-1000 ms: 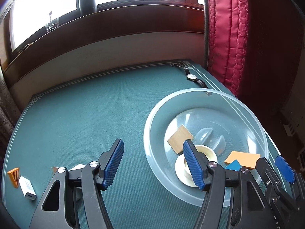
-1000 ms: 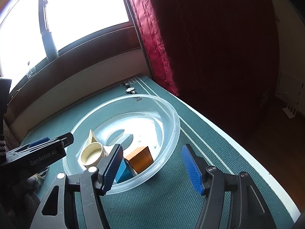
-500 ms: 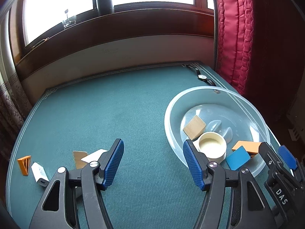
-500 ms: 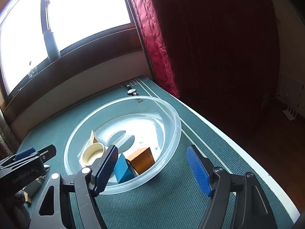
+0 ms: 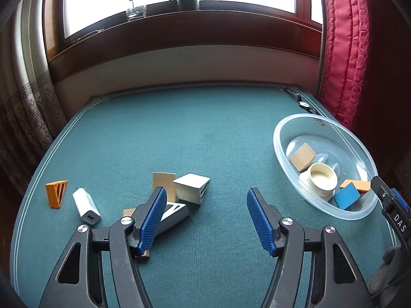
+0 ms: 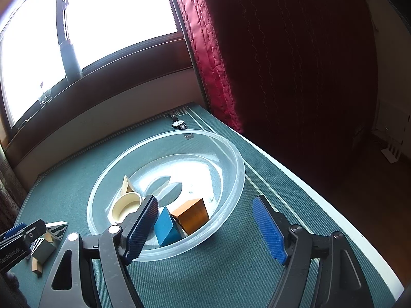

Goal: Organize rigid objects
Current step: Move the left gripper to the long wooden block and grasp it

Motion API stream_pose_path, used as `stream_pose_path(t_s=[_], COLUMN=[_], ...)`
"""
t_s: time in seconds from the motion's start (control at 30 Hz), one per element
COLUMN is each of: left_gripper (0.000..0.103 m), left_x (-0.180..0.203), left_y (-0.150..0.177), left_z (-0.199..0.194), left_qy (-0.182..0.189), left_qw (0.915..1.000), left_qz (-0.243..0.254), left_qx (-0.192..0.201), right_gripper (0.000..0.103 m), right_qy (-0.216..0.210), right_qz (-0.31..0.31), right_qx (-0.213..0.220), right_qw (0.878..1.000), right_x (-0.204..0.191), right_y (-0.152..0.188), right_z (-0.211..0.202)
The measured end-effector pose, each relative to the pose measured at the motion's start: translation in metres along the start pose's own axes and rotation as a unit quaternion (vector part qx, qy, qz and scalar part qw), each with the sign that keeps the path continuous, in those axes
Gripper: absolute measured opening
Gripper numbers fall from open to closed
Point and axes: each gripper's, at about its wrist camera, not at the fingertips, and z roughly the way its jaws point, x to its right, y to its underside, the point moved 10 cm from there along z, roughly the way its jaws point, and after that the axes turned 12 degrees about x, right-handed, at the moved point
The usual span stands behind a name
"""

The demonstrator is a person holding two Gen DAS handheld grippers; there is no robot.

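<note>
Left tool (image 5: 206, 217) moved from bowl (image 5: 282, 154) toward blocks (image 5: 191, 188).

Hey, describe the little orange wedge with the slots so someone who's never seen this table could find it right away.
Start at the green felt table and go to the side opposite the clear plastic bowl. The orange slotted triangular wedge stands there beside a white rectangular plug-like block. It is the only orange piece outside the bowl.

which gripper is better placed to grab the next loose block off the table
Left. The left gripper is open right over the loose blocks, nearest the white block. The right gripper is open and empty at the bowl, away from them.
</note>
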Motion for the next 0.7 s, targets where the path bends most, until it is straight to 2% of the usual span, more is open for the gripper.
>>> stream_pose_path(t_s=[0.4,0.7], left_gripper=[0.067,0.067], left_x=[-0.080,-0.091], left_y=[0.034,0.057], left_z=[-0.018,-0.006], left_qy=[-0.058,-0.067], left_qw=[0.9977,0.9963], left_qz=[-0.033,-0.036], left_qx=[-0.014,-0.041], right_gripper=[0.080,0.080], right_qy=[0.000,0.001], right_qz=[-0.001,-0.002], right_qx=[0.002,0.003], right_qw=[1.000,1.000], right_x=[0.001,0.002], right_y=[-0.002,-0.003], right_z=[0.000,0.001])
